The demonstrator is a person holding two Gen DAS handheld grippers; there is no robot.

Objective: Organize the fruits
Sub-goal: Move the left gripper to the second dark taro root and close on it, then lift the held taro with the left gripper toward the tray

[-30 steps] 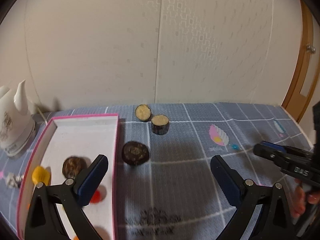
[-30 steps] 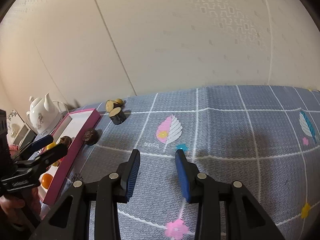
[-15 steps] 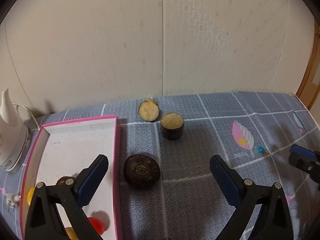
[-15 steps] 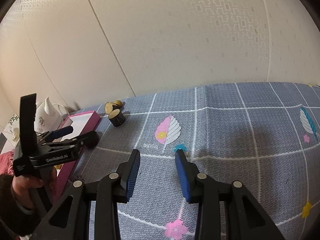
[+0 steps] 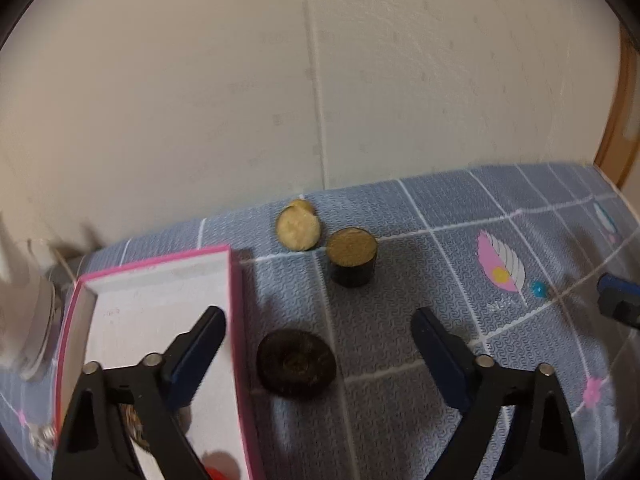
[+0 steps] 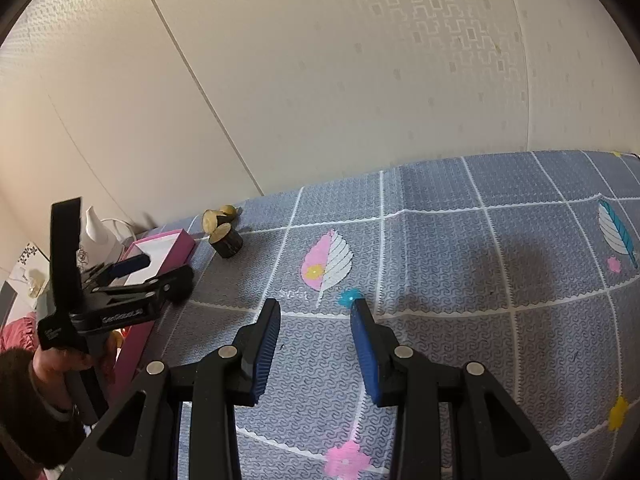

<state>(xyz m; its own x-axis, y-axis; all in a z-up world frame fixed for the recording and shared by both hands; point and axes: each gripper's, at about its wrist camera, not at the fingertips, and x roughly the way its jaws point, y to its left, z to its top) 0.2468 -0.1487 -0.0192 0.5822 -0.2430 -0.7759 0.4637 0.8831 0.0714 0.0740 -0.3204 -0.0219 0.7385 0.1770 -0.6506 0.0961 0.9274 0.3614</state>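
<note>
My left gripper (image 5: 318, 320) is open wide, just above and straddling a dark round fruit (image 5: 296, 362) that lies on the mat beside the pink-rimmed box (image 5: 236, 304). Beyond it stand a dark cut piece with a tan top (image 5: 352, 256) and a tan cut half (image 5: 298, 227). The box holds a brown fruit (image 5: 130, 424) and a red one (image 5: 218, 470), partly hidden by my finger. My right gripper (image 6: 316, 312) is open and empty over the mat, well right of the box (image 6: 160, 248). The left gripper also shows in the right wrist view (image 6: 154, 274).
A white teapot (image 5: 24, 312) stands left of the box, against the wall. The blue-grey patterned mat (image 6: 460, 260) spreads to the right. A wooden door frame (image 5: 624, 120) is at the far right.
My left gripper has moved forward and lower toward the dark round fruit, which now sits between its fingers. The right gripper has barely moved.
</note>
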